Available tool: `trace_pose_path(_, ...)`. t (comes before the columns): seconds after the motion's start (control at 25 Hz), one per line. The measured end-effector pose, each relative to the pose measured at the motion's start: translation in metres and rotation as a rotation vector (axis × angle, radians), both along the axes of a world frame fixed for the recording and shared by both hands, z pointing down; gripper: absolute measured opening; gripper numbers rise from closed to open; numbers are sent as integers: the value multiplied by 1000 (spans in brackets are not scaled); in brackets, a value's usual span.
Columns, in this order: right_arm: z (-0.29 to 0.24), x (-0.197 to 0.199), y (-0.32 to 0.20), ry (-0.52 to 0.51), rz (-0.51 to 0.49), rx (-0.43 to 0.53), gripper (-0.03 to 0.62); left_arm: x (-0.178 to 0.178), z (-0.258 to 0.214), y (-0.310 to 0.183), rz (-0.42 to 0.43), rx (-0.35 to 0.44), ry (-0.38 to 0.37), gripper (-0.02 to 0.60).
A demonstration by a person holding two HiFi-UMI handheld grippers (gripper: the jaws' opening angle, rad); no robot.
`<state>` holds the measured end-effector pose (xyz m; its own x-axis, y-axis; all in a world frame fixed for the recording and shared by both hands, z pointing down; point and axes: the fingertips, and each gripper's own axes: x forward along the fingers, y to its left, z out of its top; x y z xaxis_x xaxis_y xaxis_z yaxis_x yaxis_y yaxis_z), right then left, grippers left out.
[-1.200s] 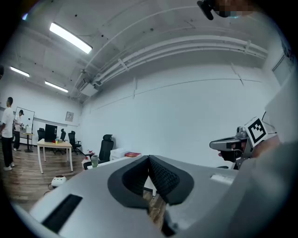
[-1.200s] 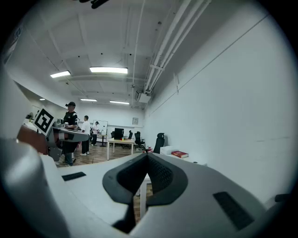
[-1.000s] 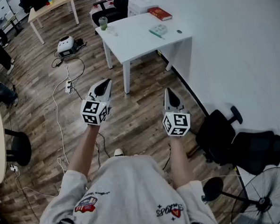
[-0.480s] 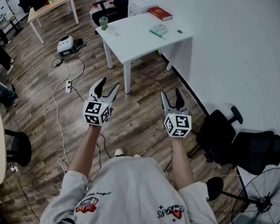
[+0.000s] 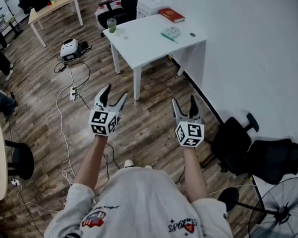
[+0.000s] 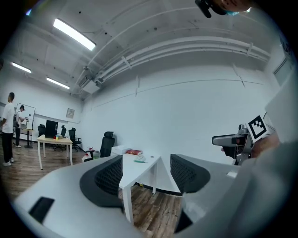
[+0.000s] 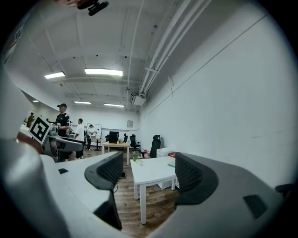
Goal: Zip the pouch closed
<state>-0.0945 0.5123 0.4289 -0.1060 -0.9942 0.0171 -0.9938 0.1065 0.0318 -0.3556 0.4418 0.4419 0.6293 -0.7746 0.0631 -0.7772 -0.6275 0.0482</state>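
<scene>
Both released: left tongs [image 5: 114,93] and right tongs [image 5: 184,101], jaws just been opening wide, nothing between them. Both are held out level over the wood floor [image 5: 149,126], side by side and apart. The pouch [image 5: 171,31], small and hard to make out, lies on the white tabletop [image 5: 144,43] well ahead of both tongs, near a red book [image 5: 171,15]. A green cup [image 5: 112,25] stands at the tabletop's left corner.
</scene>
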Motion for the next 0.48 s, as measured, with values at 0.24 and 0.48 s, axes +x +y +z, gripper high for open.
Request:
trace_pose_path(0.24, 3, -17, -6, -4, 22, -7, 334, -15, 17, -10, 28, -26, 6, 304)
trace_pose_path(0.48, 15, -22, -16, -7, 48, -25, 333, -17, 28, -27, 57, -44, -7, 304)
